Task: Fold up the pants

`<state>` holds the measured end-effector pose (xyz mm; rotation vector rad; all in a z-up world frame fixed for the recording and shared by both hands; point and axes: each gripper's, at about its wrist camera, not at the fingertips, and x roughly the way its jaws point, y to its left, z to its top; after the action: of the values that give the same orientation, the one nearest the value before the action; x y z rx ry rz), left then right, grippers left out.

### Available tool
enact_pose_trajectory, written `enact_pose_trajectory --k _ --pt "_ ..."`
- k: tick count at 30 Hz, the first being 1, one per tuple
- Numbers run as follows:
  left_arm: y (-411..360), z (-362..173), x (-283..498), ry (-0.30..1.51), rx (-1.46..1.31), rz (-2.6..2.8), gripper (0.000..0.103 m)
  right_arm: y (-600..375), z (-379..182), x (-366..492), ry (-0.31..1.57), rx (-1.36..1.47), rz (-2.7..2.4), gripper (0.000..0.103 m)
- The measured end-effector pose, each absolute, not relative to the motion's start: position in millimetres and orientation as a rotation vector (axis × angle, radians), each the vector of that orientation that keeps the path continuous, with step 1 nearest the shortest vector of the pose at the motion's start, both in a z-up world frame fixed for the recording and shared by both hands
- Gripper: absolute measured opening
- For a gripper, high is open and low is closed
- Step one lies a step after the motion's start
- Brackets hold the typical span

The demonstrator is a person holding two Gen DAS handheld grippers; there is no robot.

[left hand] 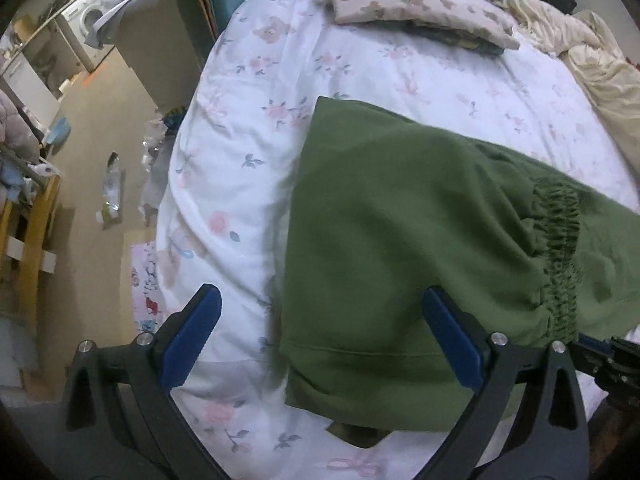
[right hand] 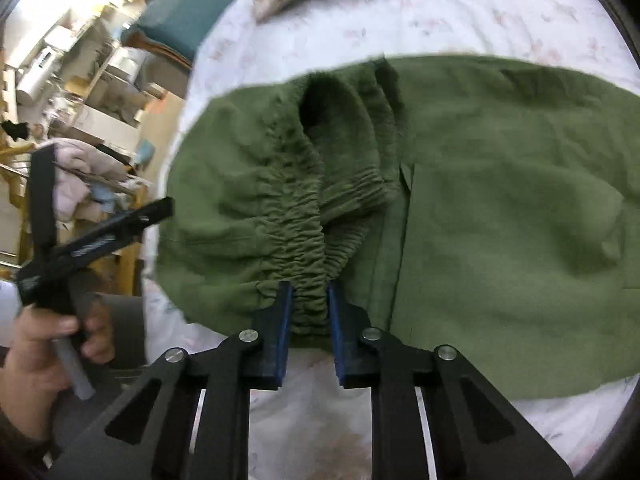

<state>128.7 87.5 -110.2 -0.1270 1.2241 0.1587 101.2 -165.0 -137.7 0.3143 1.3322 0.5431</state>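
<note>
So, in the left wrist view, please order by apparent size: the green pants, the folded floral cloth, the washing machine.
1. green pants, largest by far, though also nearest the camera.
2. folded floral cloth.
3. washing machine, smallest here, but it stands far away, so its real size is surely bigger.

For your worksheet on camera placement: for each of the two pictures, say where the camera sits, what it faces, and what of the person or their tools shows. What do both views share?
Left wrist: on the left gripper, open, facing the green pants on the floral bed.
Right wrist: on the right gripper, shut on the pants' elastic waistband; the person's left hand shows.
Shared: pants, waistband, bed.
</note>
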Motion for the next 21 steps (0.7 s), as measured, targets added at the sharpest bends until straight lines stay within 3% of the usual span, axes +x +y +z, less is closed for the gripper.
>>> enact_pose_trajectory --k 3,6,8,9,16,21 --pt "82 -107 127 1.228 -0.13 0.144 0.099 -166 -163 100 1.441 0.296 0.486 0.028" --pt "82 -100 125 1.204 -0.126 0.153 0.099 -169 -160 106 1.459 0.343 0.493 0.031" --pt "86 -95 124 1.18 -0.144 0.17 0.099 -179 -141 115 1.38 0.373 0.494 0.055" --pt "89 -92 124 1.169 -0.159 0.182 0.099 -183 -131 121 1.326 0.369 0.483 0.074" --pt "98 -88 128 1.156 -0.222 0.202 0.1 -147 -117 148 1.111 -0.053 0.582 0.076" --pt "102 -90 128 1.161 -0.227 0.21 0.1 -141 -140 156 1.216 0.027 0.759 0.078"
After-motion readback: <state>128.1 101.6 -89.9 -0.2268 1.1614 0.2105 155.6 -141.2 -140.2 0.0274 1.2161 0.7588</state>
